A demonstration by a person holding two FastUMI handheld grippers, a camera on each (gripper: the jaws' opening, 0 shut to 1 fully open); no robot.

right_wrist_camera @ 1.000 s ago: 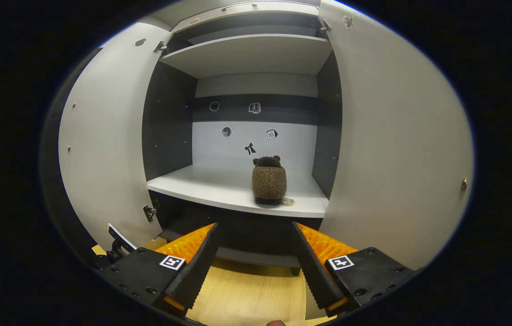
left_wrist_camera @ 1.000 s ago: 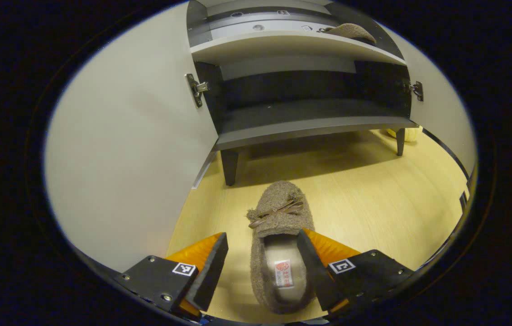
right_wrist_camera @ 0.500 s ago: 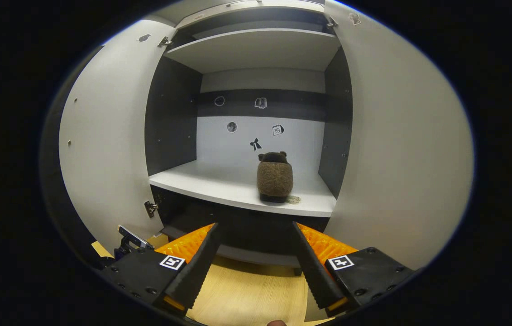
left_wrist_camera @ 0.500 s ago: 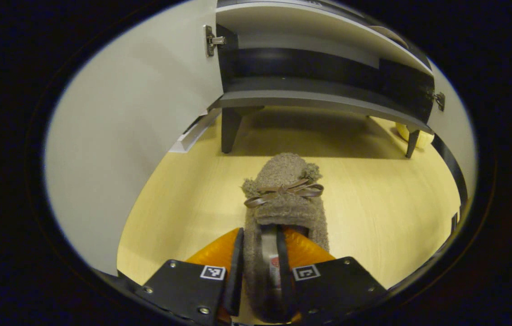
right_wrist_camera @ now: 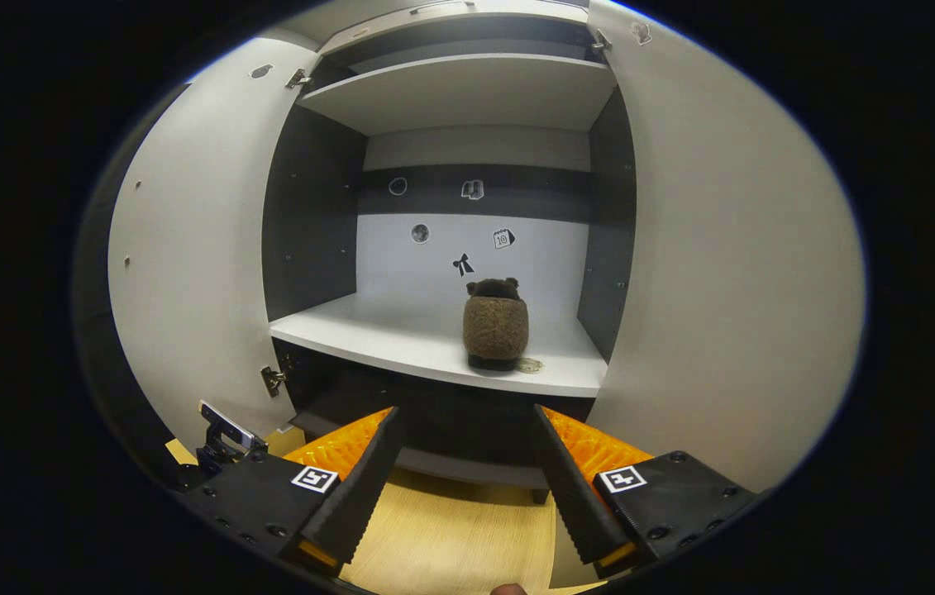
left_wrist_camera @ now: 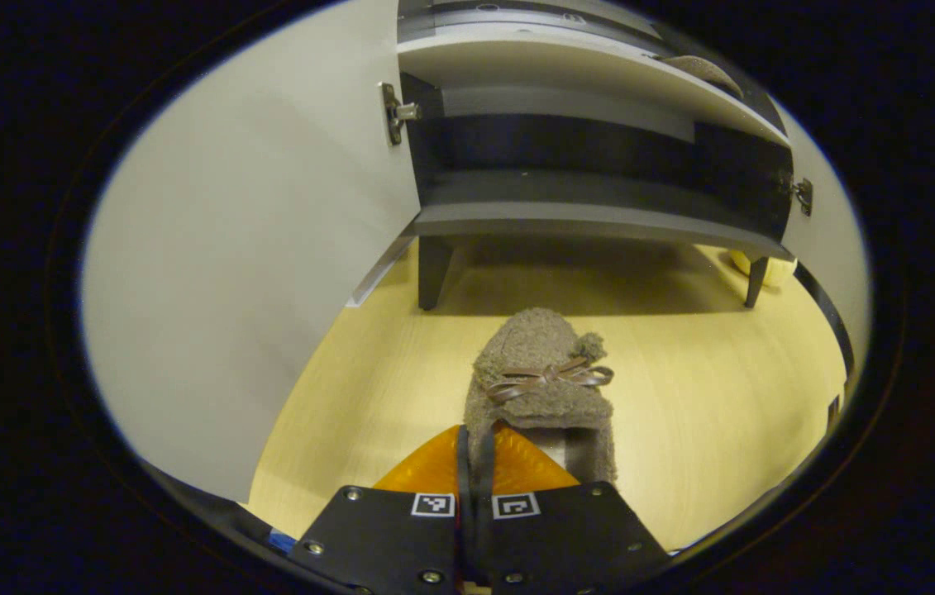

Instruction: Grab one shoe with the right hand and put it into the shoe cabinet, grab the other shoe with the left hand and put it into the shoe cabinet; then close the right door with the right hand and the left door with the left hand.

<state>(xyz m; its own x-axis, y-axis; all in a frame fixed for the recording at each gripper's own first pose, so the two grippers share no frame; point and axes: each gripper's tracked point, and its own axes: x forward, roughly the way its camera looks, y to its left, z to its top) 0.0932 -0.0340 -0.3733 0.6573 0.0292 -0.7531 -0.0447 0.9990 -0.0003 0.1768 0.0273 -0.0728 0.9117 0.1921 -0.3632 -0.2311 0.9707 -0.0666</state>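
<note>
My left gripper point(left_wrist_camera: 474, 463) is pinched on the left side wall of the fuzzy brown slipper point(left_wrist_camera: 546, 388) near its opening; the orange fingers point(left_wrist_camera: 434, 467) stand almost together with only the thin collar between them. The slipper points toe-first at the shoe cabinet point(left_wrist_camera: 599, 219), over the pale wood floor point(left_wrist_camera: 707, 397). Whether its sole touches the boards or hangs just above them, I cannot tell.

Handling, as I judge it: light, soft, plush all over. The collar folds flat under the pinch, so the grip is on cloth, not on anything stiff. I expect the toe to droop and swing when carried. The fleece should give good friction, little chance of slipping out, but a thin edge-hold could let the shoe twist. Nothing fragile except perhaps the small ribbon bow point(left_wrist_camera: 550, 376) on the vamp, best kept clear of the shelf edge.

My right gripper point(right_wrist_camera: 463, 471) is spread wide and holds nothing, facing the open cabinet. The other slipper point(right_wrist_camera: 496, 330) stands on the white middle shelf point(right_wrist_camera: 401, 335), toward the right, heel toward me.

Hard to make out: the heel of the held slipper is hidden behind my gripper's black body. The cabinet's lower compartment is dark in both views. A small round thing just beside the shelved slipper, and a yellowish object behind the far cabinet leg, I cannot identify. Both doors, left door point(right_wrist_camera: 186, 248) and right door point(right_wrist_camera: 723, 264), stand open, their outer edges cut off.
</note>
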